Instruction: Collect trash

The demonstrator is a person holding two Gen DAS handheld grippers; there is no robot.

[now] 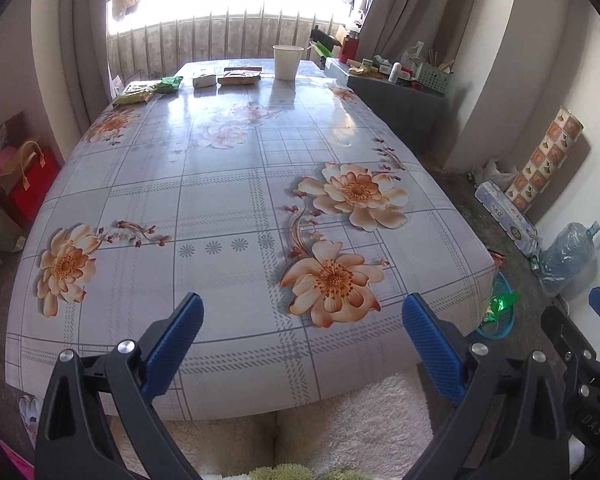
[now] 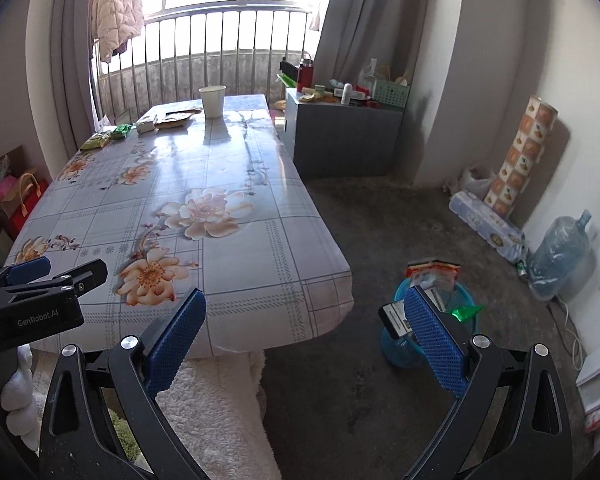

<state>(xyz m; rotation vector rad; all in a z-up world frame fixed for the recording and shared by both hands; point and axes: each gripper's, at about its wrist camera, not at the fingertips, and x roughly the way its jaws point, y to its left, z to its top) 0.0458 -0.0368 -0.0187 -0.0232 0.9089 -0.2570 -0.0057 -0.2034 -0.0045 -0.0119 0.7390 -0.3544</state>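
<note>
Between pickups: both hand-held grippers empty, jaws apart.
Left hand-held gripper (image 1: 302, 332) and right hand-held gripper (image 2: 306, 326) hover at the table's (image 1: 219, 208) near edge; wrappers (image 1: 237, 77) lie at far edge, bin (image 2: 430, 322) on floor by near right corner. Next: a long reach across.

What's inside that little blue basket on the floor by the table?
The blue basket holds wrappers: an orange-red packet, a shiny green wrapper and a black-and-white packet. The right hand-held gripper finger covers its middle, so anything deeper is hidden.
</note>
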